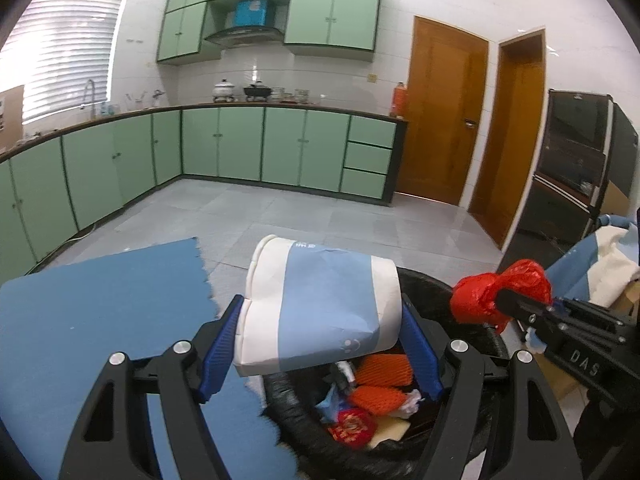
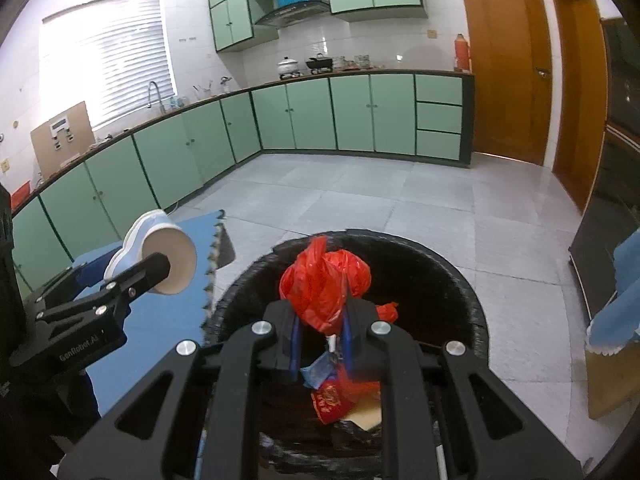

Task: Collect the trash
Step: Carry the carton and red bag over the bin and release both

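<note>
Above the bin, each jaws clamp trash; tissue pack, red bag.

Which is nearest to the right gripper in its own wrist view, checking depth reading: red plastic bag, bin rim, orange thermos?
1. Red plastic bag, pinched in the right gripper.
2. Bin rim, black, just beyond and around.
3. Orange thermos, far counter, upper right.

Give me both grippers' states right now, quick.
Left gripper: closed on the blue-and-white tissue pack, above the bin.
Right gripper: shut on the red plastic bag, over the bin.
</note>
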Motion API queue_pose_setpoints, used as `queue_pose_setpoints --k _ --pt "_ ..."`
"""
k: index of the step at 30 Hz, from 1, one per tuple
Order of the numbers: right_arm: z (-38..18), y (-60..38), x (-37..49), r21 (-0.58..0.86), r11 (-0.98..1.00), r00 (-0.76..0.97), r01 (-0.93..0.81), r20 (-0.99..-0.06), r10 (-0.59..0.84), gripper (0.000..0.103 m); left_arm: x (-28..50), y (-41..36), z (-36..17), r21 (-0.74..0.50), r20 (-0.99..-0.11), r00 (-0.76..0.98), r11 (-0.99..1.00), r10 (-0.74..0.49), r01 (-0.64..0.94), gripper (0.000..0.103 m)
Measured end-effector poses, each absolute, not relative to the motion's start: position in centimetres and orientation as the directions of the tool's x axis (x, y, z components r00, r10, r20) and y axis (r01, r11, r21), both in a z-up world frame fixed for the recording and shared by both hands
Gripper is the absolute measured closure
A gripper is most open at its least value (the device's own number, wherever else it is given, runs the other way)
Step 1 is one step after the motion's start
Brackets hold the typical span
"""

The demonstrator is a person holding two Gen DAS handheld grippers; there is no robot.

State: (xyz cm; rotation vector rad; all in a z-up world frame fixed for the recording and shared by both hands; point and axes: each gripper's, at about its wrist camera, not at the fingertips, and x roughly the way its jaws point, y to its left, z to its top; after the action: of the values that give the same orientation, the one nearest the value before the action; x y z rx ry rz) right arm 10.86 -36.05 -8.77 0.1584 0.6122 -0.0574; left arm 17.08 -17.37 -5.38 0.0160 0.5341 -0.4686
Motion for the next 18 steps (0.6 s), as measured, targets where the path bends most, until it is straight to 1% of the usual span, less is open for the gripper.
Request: queue_pose_setpoints --k 9,14,15,17,18 --pt "-11.3 -38.7 12.7 0.136 0.982 0.785 0.129 -0.619 -0.018 0.088 19.1 -22.1 -8.2 -0.111 -0.535 0.711 0.872 -0.457 0.477 0.03" --pt "-13.3 -39.9 14.0 0.148 0.979 0.764 0.142 -0.645 -0.013 0.086 20.4 -23.6 -9.8 -0.119 -0.564 0.686 0.868 -0.459 0.482 0.03" --pt "-13.8 -40.0 14.3 0.146 0.978 0.759 0.146 -0.65 -0.016 0.081 20.8 -23.9 -10.1 -0.127 -0.572 0.677 0.866 -0.462 0.484 0.03" --pt "-14.2 -40.3 14.5 0.139 0.977 0.754 0.163 -0.656 -0.032 0.054 21.4 -24.2 -10.2 -0.139 -0.581 0.666 0.864 -0.468 0.485 0.028" --pt "-14.4 -40.4 14.5 0.138 0.975 0.754 0.173 -0.655 -0.041 0.048 21.6 -24.2 -10.2 -0.148 -0.585 0.659 0.861 -0.472 0.486 0.027"
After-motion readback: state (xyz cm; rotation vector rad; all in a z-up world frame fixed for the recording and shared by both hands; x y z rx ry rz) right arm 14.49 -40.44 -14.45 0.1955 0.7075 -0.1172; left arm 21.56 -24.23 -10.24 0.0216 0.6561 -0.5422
